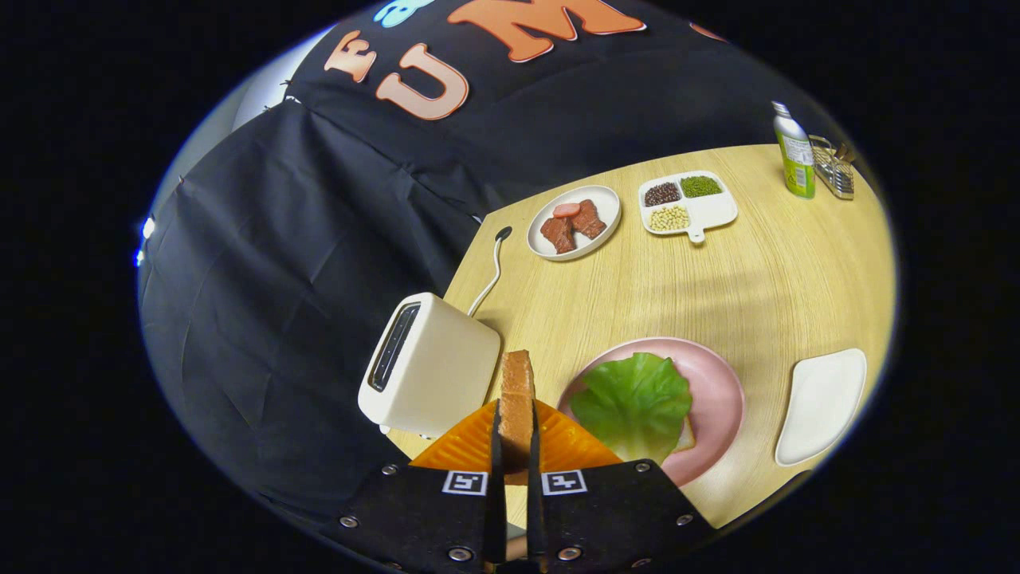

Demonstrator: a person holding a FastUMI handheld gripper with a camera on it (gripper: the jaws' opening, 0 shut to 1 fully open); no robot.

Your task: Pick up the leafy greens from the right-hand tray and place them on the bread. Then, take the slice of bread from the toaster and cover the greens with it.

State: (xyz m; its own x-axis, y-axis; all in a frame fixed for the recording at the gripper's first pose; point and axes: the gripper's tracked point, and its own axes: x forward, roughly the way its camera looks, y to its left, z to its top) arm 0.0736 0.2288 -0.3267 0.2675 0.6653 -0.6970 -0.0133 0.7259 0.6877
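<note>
My gripper (pixel 515 414) is shut on a slice of bread (pixel 517 391), held edge-on between both fingers and standing up above them. Just left of the slice stands the cream toaster (pixel 434 371), its slot (pixel 393 345) facing up and left. To the right, past the fingers, a pink plate (pixel 717 391) holds a green leaf (pixel 633 402) lying over a lower bread slice, of which only a corner (pixel 687 436) peeks out. The held slice hangs above the table between toaster and plate.
A white tray (pixel 821 402) lies right of the pink plate. Farther back are a round plate with meat pieces (pixel 575 221), a divided dish of beans (pixel 687 204), a green bottle (pixel 794 153) and a small wire rack (pixel 833 169). The toaster's cord (pixel 492 271) runs back across the wooden table (pixel 741 287).
</note>
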